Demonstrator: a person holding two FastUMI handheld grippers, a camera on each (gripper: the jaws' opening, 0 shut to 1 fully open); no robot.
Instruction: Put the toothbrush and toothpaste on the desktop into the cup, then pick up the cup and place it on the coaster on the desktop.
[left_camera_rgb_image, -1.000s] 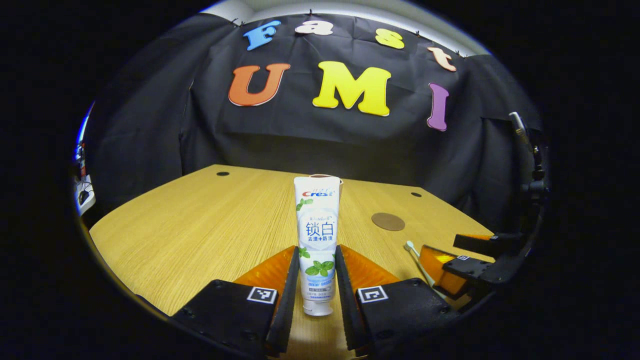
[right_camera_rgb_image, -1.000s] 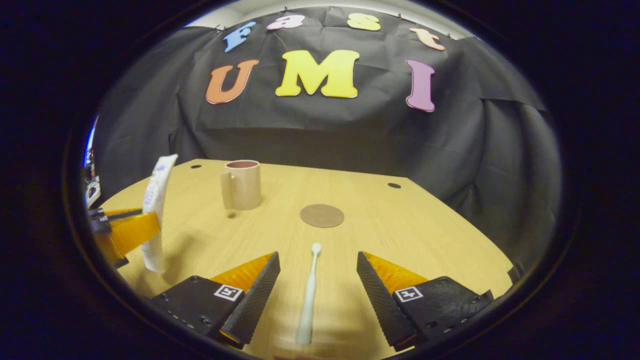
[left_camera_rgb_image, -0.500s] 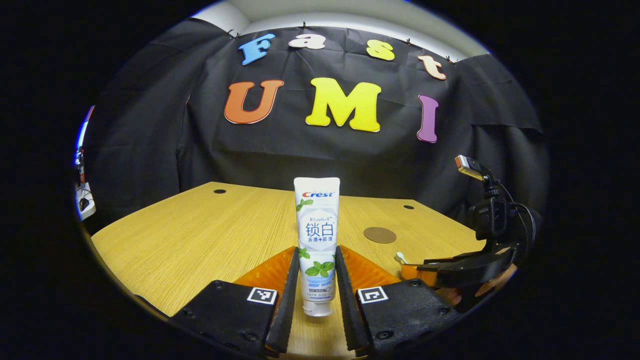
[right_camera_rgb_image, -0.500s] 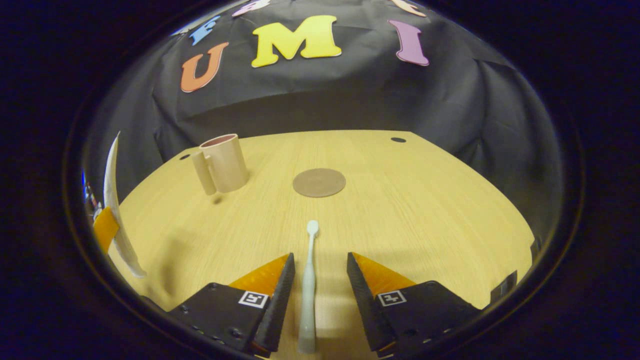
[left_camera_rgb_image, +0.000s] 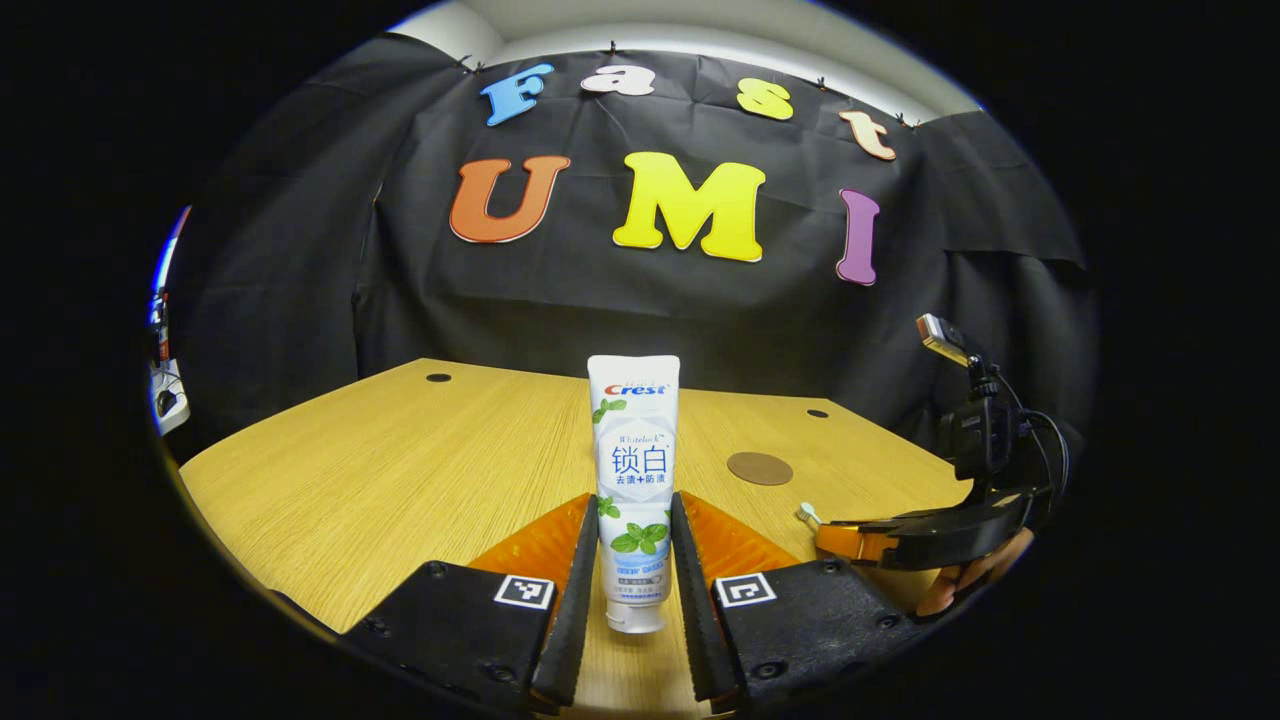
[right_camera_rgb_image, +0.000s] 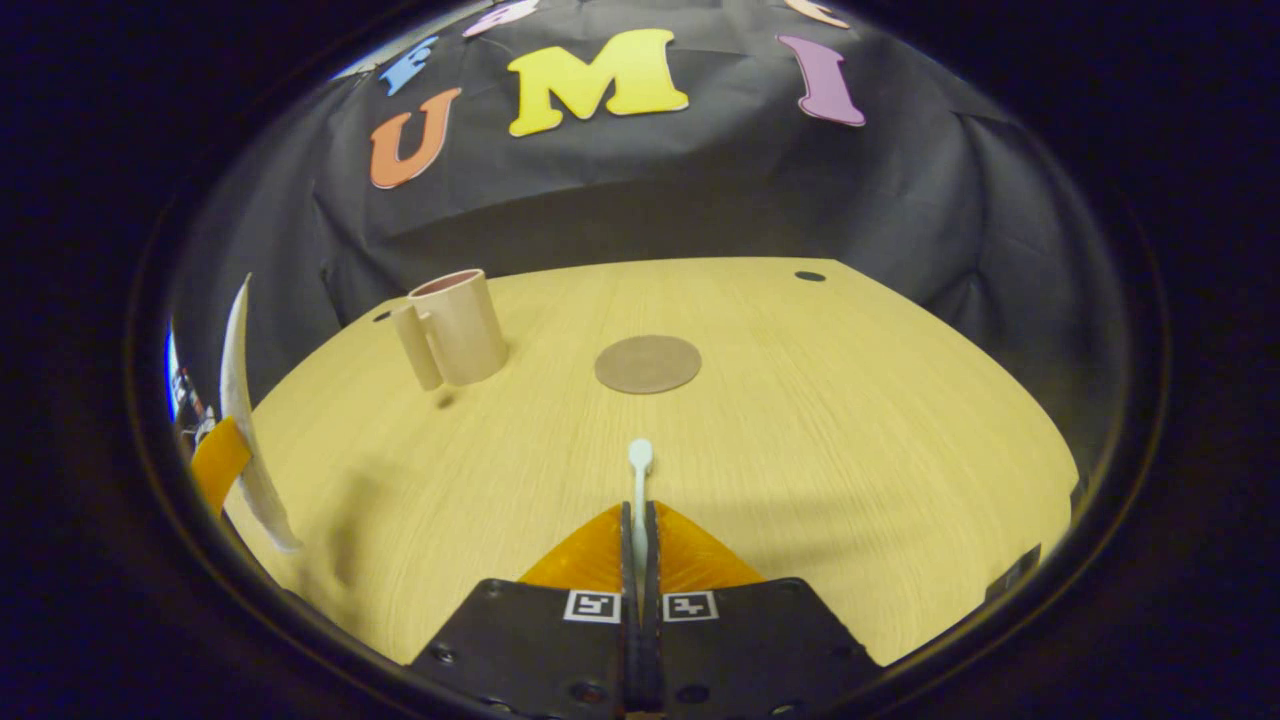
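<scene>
My left gripper (left_camera_rgb_image: 634, 525) is shut on a white toothpaste tube (left_camera_rgb_image: 634, 460), held upright with its cap down above the wooden desktop (left_camera_rgb_image: 400, 470). In the right gripper view, my right gripper (right_camera_rgb_image: 638, 520) is shut on the handle of a pale toothbrush (right_camera_rgb_image: 639, 468), whose head sticks out forward just over the desktop (right_camera_rgb_image: 850, 420). The beige cup (right_camera_rgb_image: 455, 327) with a handle stands far left. A round brown coaster (right_camera_rgb_image: 648, 363) lies ahead of the brush. The toothpaste tube (right_camera_rgb_image: 243, 420) shows edge-on at the left. The right gripper (left_camera_rgb_image: 850, 535) and the brush head (left_camera_rgb_image: 806, 514) show at the lower right of the left gripper view.
Black cloth walls close the back and sides of the desk. Small dark holes (right_camera_rgb_image: 809, 276) mark the desktop's far corners. The coaster (left_camera_rgb_image: 759, 468) lies right of the tube in the left gripper view. A hand (left_camera_rgb_image: 960, 580) holds the right gripper.
My right gripper's fingers have closed from open onto the toothbrush handle. The left gripper has kept the toothpaste and lifted slightly a second ago, then held still.
</scene>
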